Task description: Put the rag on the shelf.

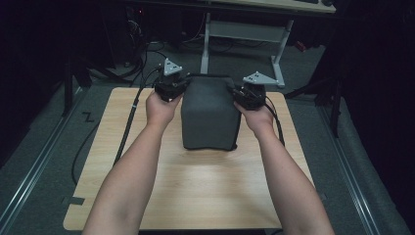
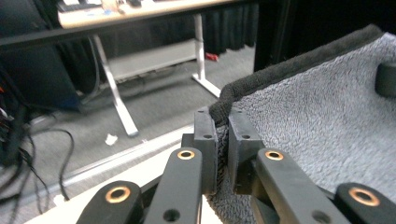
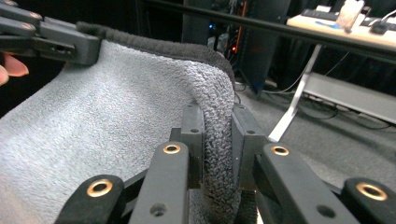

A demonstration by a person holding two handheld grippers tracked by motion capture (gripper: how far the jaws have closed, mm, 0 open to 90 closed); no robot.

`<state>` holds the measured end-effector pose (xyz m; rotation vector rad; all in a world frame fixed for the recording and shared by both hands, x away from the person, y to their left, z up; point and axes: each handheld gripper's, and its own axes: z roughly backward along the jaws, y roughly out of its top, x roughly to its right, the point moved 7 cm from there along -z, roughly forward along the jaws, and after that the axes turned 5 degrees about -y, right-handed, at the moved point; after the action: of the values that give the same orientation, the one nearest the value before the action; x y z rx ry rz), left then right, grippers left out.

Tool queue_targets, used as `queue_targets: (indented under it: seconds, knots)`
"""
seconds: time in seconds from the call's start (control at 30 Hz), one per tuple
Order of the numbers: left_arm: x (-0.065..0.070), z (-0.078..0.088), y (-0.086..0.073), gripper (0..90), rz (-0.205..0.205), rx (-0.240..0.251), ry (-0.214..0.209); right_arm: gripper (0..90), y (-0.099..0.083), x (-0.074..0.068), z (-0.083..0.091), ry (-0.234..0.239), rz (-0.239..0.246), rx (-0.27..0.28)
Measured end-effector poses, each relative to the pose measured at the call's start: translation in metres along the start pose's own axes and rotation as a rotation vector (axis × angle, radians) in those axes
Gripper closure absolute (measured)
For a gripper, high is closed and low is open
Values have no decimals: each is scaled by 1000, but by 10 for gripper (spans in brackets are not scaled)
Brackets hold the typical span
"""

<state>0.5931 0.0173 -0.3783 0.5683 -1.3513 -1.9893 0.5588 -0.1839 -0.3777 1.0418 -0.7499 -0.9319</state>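
Grey towel (image 1: 209,113) held up over the middle of the wooden table (image 1: 195,191), hanging in a fold — lower edge resting on the tabletop. Left gripper (image 2: 222,140) clamped on the towel's far left corner, dark hem pinched between both jaws. Right gripper (image 3: 217,140) clamped on the far right corner, cloth bunched between its 2 jaws. Metal-legged desk (image 1: 244,34) beyond, on the grey floor.

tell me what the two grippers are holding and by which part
Both hold one grey towel: the left gripper pinches its far left corner at the dark hem, the right gripper its far right corner.
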Motion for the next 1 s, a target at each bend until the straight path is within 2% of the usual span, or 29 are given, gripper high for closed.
queue_targets:
  seconds: [0.13, 0.2, 0.27, 0.4, 0.53, 0.6, 0.83, 1.0]
  knots:
    - [-1, -6, -17, 842, 25, -34, -19, 790, -13, 1, -5, 7, 5, -33]
    - [-1, -8, -25, 845, 47, -44, -34, 789, -18, 2, -6, 15, -16, -43]
    - [1, -11, -32, 845, 51, -56, -44, 790, -25, 4, -8, 26, -36, -53]
    - [3, -15, -43, 847, 67, -76, -59, 792, -36, 6, -11, 21, -42, -79]
    - [1, -18, -57, 849, 100, -101, -73, 787, -45, 6, -15, 61, -95, -115]
    - [1, -19, -64, 850, 113, -110, -81, 788, -51, 6, -18, 77, -103, -143]
    - [3, -20, -81, 850, 152, -117, -108, 789, -59, 3, -18, 92, -138, -139]
    - [5, -19, -86, 850, 152, -127, -118, 785, -62, 3, -17, 110, -165, -136]
